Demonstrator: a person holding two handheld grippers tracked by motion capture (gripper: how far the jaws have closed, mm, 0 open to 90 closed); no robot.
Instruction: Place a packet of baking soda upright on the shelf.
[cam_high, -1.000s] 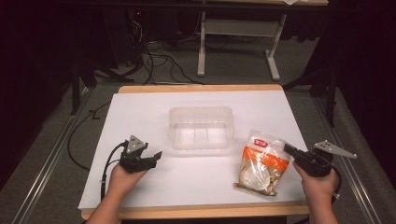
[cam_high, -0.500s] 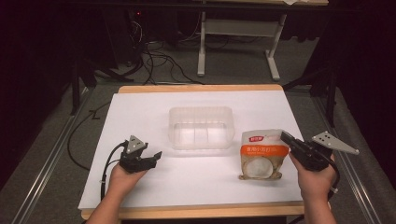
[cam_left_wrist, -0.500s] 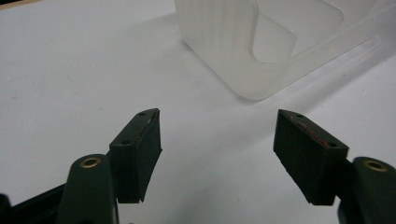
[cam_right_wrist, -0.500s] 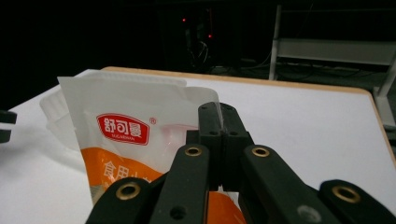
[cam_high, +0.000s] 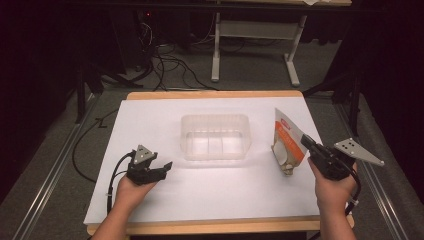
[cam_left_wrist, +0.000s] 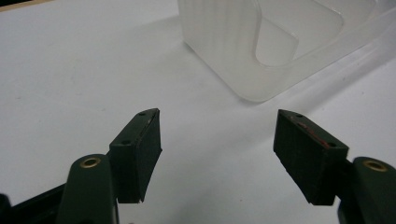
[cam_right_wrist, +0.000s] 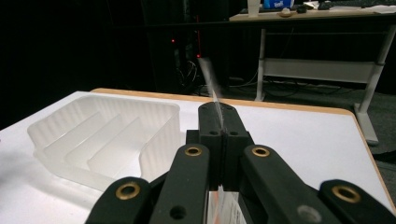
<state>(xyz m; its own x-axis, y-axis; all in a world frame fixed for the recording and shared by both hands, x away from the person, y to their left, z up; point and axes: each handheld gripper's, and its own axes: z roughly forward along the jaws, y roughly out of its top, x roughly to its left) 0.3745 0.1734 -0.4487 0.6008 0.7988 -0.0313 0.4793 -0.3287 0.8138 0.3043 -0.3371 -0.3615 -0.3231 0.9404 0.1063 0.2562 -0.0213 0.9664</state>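
1. Our right gripper (cam_high: 306, 141) clamps the glossy orange pouch (cam_high: 286, 140), raised beside the ribbed translucent tray (cam_high: 215, 136).
2. Our left gripper (cam_high: 162, 168) is released.
3. White matte table (cam_high: 150, 120); dark room.

No legible text in any view. Pouch (cam_high: 286, 142): orange-and-white front w/ small red label near top edge; lettering too small and blurred to read. Clear tray (cam_high: 215, 136), table sheet (cam_high: 150, 120): no markings or nos. visible.
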